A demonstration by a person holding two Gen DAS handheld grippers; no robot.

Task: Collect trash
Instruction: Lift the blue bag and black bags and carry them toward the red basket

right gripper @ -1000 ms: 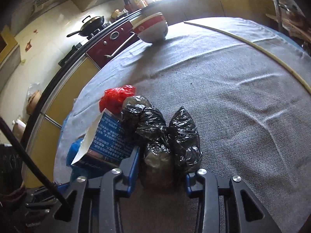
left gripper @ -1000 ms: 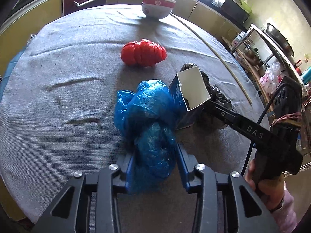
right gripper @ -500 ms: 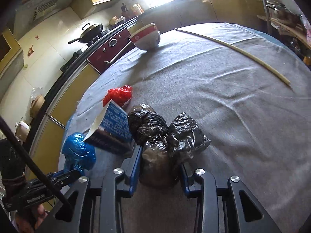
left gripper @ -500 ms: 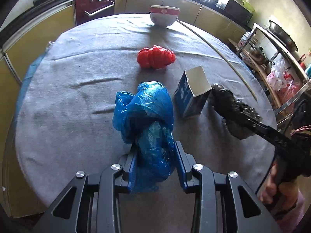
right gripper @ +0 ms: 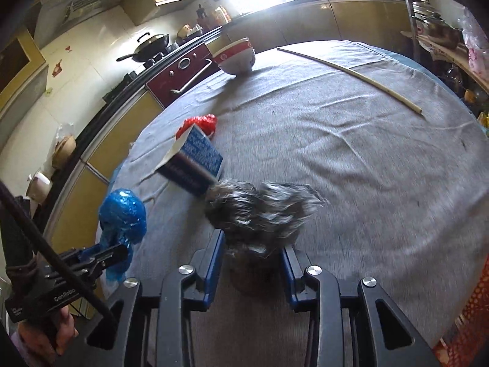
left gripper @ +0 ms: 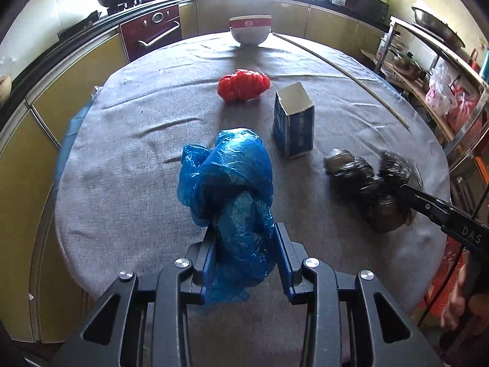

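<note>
My left gripper (left gripper: 244, 244) is shut on a crumpled blue plastic bag (left gripper: 227, 183), held above the grey-clothed round table (left gripper: 128, 153). In the right wrist view that blue bag (right gripper: 122, 214) hangs at the table's left edge. My right gripper (right gripper: 252, 250) is shut on a bunched black plastic bag (right gripper: 259, 211), blurred by motion; the black bag (left gripper: 366, 183) shows at the right in the left wrist view. On the cloth stand a blue-and-white carton (left gripper: 295, 122) and a red plastic bag (left gripper: 243, 85). The carton (right gripper: 195, 162) partly hides the red bag (right gripper: 201, 122) in the right wrist view.
A red-and-white bowl (left gripper: 250, 29) stands at the table's far edge, and a long pale stick (right gripper: 351, 75) lies along the far right of the cloth. Yellow cabinets and a dark red oven (left gripper: 149, 33) ring the table. A metal rack (left gripper: 428, 70) stands at the right.
Both grippers have pulled back toward the near side of the table and risen a little, carrying their bags. The black bag has come away from the carton, which now stands alone.
</note>
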